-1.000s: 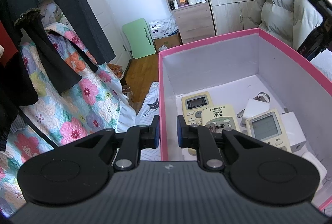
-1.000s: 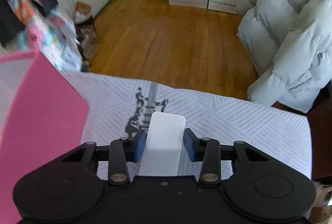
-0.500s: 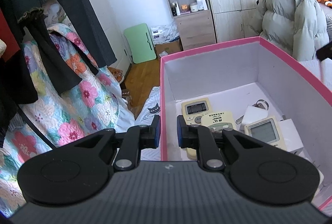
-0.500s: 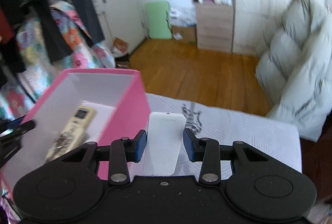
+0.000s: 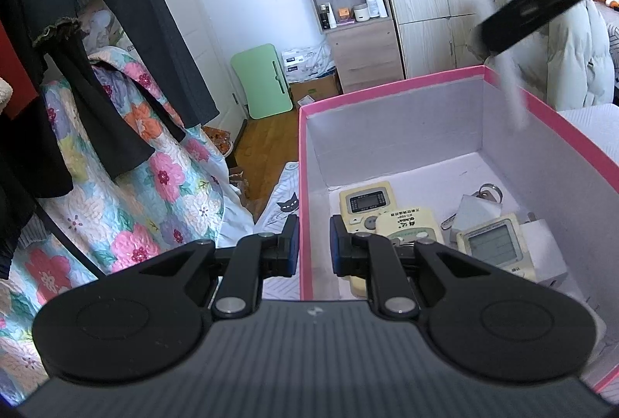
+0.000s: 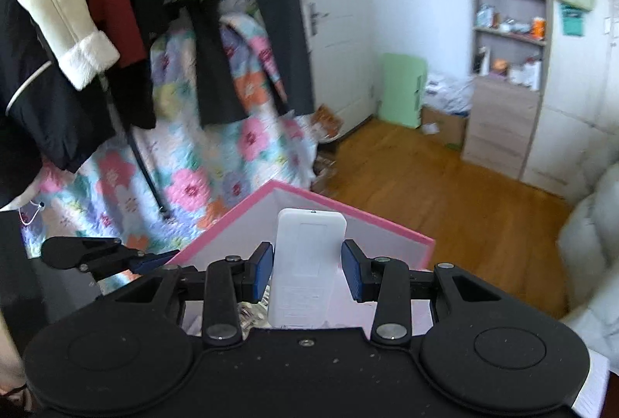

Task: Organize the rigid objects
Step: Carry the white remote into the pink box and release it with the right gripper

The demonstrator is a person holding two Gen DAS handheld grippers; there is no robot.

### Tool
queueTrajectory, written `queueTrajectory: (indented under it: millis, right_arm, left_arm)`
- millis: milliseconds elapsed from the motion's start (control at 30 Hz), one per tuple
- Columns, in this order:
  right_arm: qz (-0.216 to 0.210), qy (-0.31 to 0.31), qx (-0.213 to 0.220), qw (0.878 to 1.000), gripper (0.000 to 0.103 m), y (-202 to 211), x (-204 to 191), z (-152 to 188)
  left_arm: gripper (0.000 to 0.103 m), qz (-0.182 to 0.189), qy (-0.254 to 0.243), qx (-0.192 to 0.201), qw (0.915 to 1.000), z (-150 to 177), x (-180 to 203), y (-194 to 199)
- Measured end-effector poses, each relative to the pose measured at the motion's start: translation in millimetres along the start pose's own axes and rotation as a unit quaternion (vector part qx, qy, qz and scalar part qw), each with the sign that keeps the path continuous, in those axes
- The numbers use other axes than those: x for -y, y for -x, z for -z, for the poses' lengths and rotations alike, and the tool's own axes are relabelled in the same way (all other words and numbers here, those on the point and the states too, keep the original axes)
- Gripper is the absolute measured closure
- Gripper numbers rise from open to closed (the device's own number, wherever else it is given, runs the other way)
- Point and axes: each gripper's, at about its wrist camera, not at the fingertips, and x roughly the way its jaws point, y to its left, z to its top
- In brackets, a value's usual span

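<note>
Floral quilt [image 5: 127, 193], puffer coat [image 5: 572, 54]

One pink box [image 5: 390, 94] is seen at right. Three beige remote controls [image 5: 366, 202] lie inside it at lower right. One white remote [image 6: 305, 263] is seen at centre. Two grippers are seen.

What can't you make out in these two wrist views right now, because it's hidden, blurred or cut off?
- Left wrist view: the white remote held by the right gripper is a motion-blurred streak.
- Left wrist view: the left gripper hides the lower ends of the remotes in the pink box.
- Right wrist view: the gripper body hides the box floor.
- Both views: shelf bottle labels too small.
</note>
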Motion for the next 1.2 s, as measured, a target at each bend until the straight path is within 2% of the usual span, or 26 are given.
queueTrajectory:
  millis: [200,367,433,767,967,1033,1133,1200]
  right_arm:
    - [-0.027,-0.004,-0.028,0.999,0.059,-58,3,-6]
    - [-0.01,-0.091,-0.067,0.994,0.059,-116,17,-5]
    - [-0.005,-0.098,-0.078,0.992,0.059,-127,18,-1]
    - [-0.027,-0.03,-0.074,0.996,0.058,-117,-5,7]
    - [-0.041,-0.037,-0.058,0.997,0.058,-119,-9,0]
    - [-0.06,-0.044,-0.075,0.994,0.061,-121,-9,3]
    - [-0.06,-0.028,-0.101,0.993,0.066,-113,-14,10]
    - [-0.062,-0.016,-0.118,0.991,0.074,-106,-16,15]
  left_arm:
    - [0.089,0.005,0.0,0.002,1.0,1,1,1]
    - [0.089,0.004,-0.002,0.002,1.0,1,2,1]
    - [0.089,0.007,0.002,0.003,1.0,1,1,1]
    - [0.089,0.009,0.004,0.005,0.9999,0,-2,0]
    - [0.089,0.007,0.003,0.005,1.0,0,-2,0]
    - [0.089,0.007,0.002,0.005,1.0,1,-2,0]
    - [0.089,0.008,0.003,0.005,0.9999,1,-2,0]
    - [0.089,0.007,0.003,0.005,1.0,0,-1,0]
